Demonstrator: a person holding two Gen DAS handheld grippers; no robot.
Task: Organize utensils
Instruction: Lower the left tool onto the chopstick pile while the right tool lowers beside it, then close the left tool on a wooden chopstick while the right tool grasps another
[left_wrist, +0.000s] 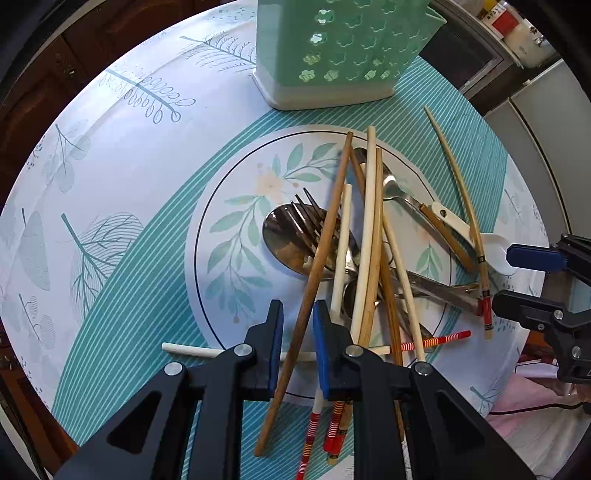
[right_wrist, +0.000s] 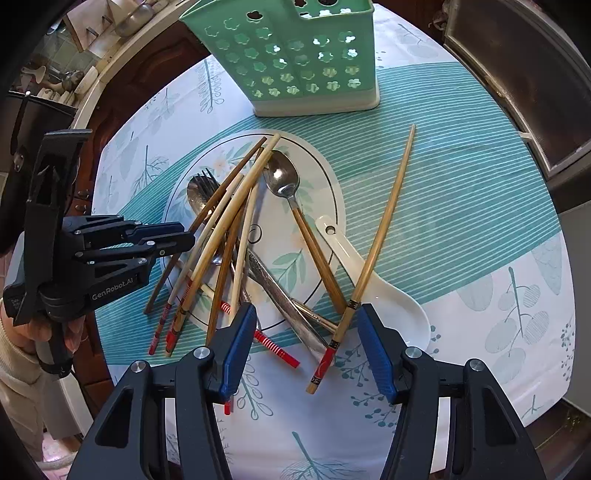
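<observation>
Over the utensil pile, the left gripper (left_wrist: 297, 347) narrowly straddles a brown chopstick (left_wrist: 314, 273); the right gripper (right_wrist: 306, 347) gapes wide around a curved chopstick (right_wrist: 376, 251), so closing and lifting come next.

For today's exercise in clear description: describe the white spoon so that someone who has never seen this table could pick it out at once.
Start at the green perforated utensil holder at the far side of the table, then come nearer to the pile of chopsticks and cutlery on the round leaf-printed mat. The white spoon lies at the pile's right edge, half off the mat. It alone is broad, glossy white, with a hole in its handle.
</observation>
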